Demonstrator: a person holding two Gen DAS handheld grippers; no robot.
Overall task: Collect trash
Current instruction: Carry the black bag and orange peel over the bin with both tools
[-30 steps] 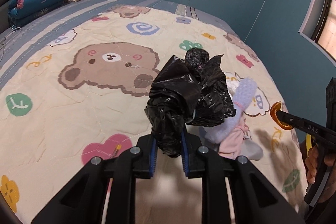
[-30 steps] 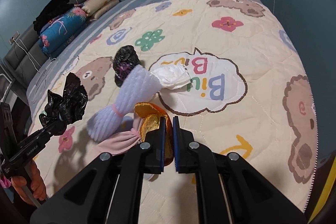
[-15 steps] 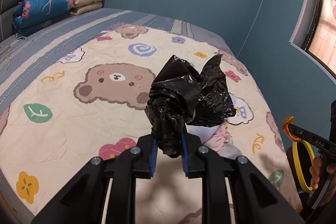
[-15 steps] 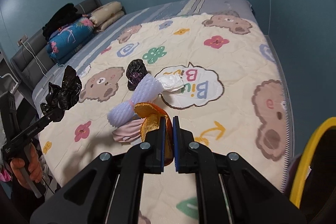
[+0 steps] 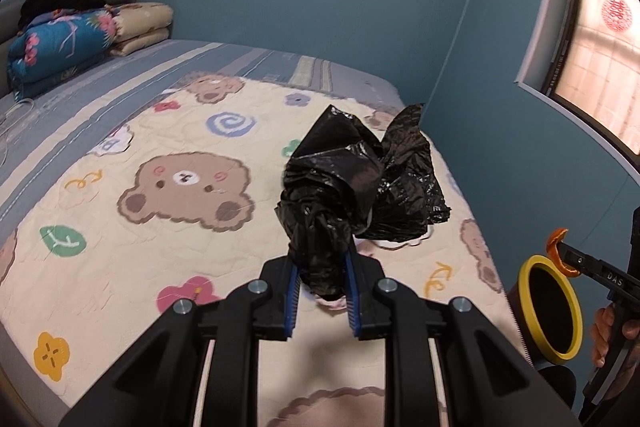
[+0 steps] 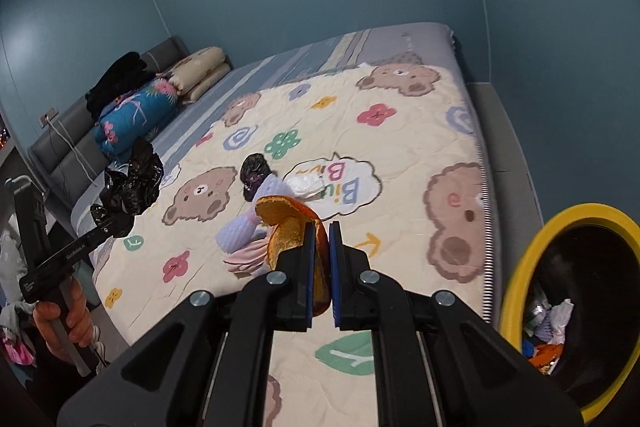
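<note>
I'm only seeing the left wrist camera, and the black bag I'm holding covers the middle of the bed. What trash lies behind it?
Observer: A small crumpled black plastic bag, a crumpled white plastic wrapper and a lilac foam net sleeve lie by the speech-bubble print.
Operator: Anything in the bin already?
Observer: Yes, the yellow-rimmed black bin holds white crumpled scraps and something orange at the bottom.
Operator: Is the right gripper's hold good?
Observer: The right gripper is shut on the curled orange peel piece, which sticks out past its left finger.
</note>
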